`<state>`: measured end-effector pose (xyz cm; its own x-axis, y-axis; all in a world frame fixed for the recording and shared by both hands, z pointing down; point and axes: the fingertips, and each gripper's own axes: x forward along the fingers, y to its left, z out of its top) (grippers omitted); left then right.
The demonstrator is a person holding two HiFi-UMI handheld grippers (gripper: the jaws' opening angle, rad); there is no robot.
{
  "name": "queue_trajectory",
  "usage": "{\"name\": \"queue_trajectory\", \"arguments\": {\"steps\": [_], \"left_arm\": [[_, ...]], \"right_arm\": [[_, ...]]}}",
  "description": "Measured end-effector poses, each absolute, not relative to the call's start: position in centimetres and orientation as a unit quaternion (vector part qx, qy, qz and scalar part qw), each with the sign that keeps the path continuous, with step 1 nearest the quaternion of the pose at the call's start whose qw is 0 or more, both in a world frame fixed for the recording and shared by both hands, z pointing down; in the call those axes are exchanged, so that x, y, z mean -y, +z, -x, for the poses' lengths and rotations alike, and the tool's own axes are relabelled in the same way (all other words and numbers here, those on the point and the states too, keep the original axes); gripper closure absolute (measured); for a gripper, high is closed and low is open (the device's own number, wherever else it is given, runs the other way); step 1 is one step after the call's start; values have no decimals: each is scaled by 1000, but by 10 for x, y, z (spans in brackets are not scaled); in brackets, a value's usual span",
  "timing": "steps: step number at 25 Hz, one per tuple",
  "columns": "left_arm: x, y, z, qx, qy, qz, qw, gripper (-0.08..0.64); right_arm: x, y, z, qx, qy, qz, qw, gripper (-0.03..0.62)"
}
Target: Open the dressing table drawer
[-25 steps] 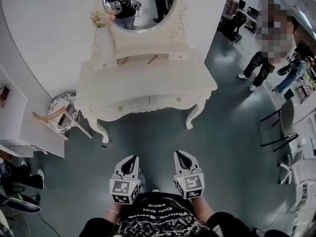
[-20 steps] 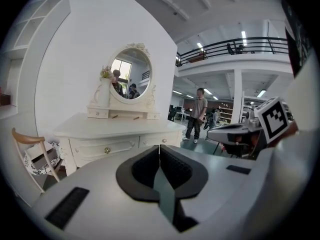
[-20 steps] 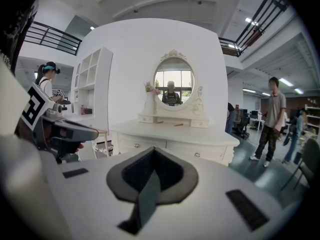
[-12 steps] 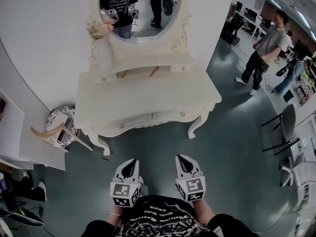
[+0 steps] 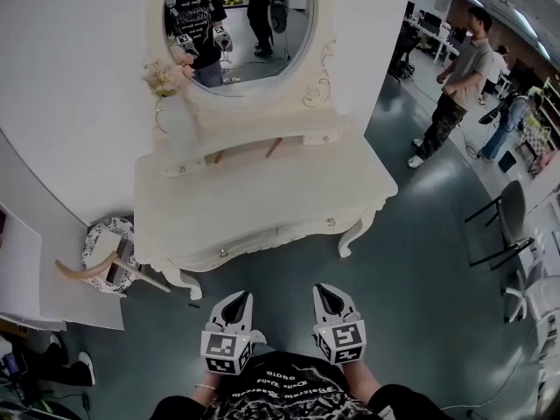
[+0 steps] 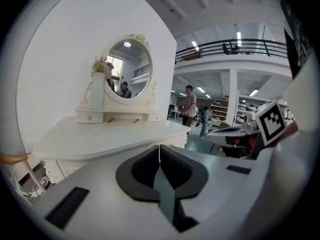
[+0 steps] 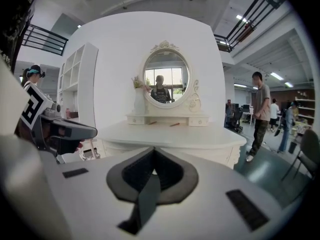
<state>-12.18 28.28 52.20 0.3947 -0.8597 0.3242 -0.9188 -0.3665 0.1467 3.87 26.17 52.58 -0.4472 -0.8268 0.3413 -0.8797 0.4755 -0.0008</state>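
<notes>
Head view: left gripper (image 5: 237, 299) and right gripper (image 5: 327, 296) fingers (image 5: 231, 307) pinched together, empty; drawer (image 5: 271, 237) ahead, well apart, closed.

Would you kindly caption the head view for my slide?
Left hand-held gripper and right hand-held gripper, both shut, face the white dressing table with drawers closed.

I am seeing the dressing table (image 5: 262, 195) as smooth, cream-painted wood with a soft sheen, its mirror (image 5: 254, 16) shining as glossy glass. The floor (image 5: 411, 269) is gleaming. The left gripper (image 5: 238, 297) and right gripper (image 5: 322, 290) are showing matt grey plastic, with black ribbed fingers (image 6: 175, 166).
</notes>
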Motion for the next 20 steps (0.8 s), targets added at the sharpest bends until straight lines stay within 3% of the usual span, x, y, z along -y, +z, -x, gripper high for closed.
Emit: {"name": "queue_trajectory", "arguments": {"steps": [20], "left_arm": [[-235, 527, 167, 506, 104, -842, 157, 541]], "right_arm": [[-229, 531, 5, 824, 108, -538, 144, 581]]}}
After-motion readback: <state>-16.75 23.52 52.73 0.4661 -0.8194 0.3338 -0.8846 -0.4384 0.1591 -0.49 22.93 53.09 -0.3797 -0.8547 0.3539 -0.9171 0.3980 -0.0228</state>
